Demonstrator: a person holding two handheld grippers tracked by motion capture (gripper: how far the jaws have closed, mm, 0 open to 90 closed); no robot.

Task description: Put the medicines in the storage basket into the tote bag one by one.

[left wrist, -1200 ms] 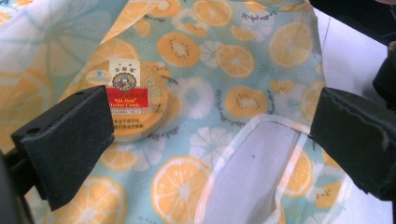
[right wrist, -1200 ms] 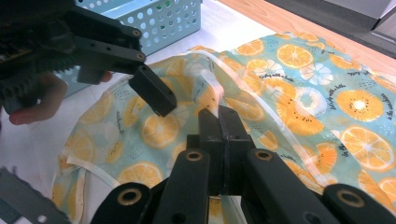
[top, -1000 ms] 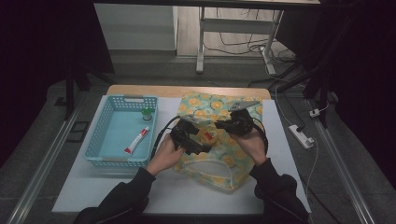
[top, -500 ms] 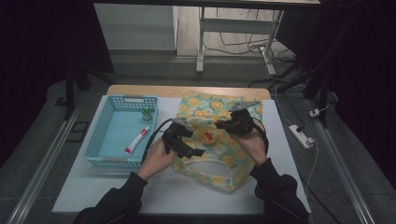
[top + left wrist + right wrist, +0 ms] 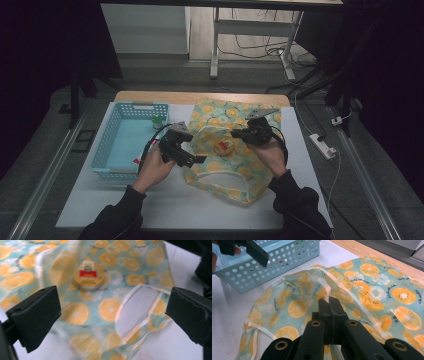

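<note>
Orange-print tote bag (image 5: 227, 150) lay flat across the middle of the white worktop (image 5: 165, 205), its pale handles looped toward the person's side, and a small round tin (image 5: 223, 146) with a red label rested on the cloth near the bag's middle. From the left gripper view the tin (image 5: 88, 277) sat just above the spread fingers, with one handle loop (image 5: 140, 312) curling between them.

The right gripper (image 5: 245, 134) hovered low over the bag's far half; in its own view the fingers (image 5: 329, 307) stood pressed together, and a strip of the pale edging seemed pinched between them, so it looked to be holding the bag's mouth, though I couldn't be sure how much cloth it had. The left gripper (image 5: 192, 159) hung at the bag's left edge with its fingers (image 5: 35, 315) wide apart and nothing between them.

To my eye the step in hand was opening the bag so things could go in. The next move would call for the free gripper to catch the near edge or handle and lift it apart from the lower layer, without nudging the tin.

Off to the left sat a light blue perforated basket (image 5: 112, 142), with a small green item (image 5: 158, 120) in its far corner.
</note>
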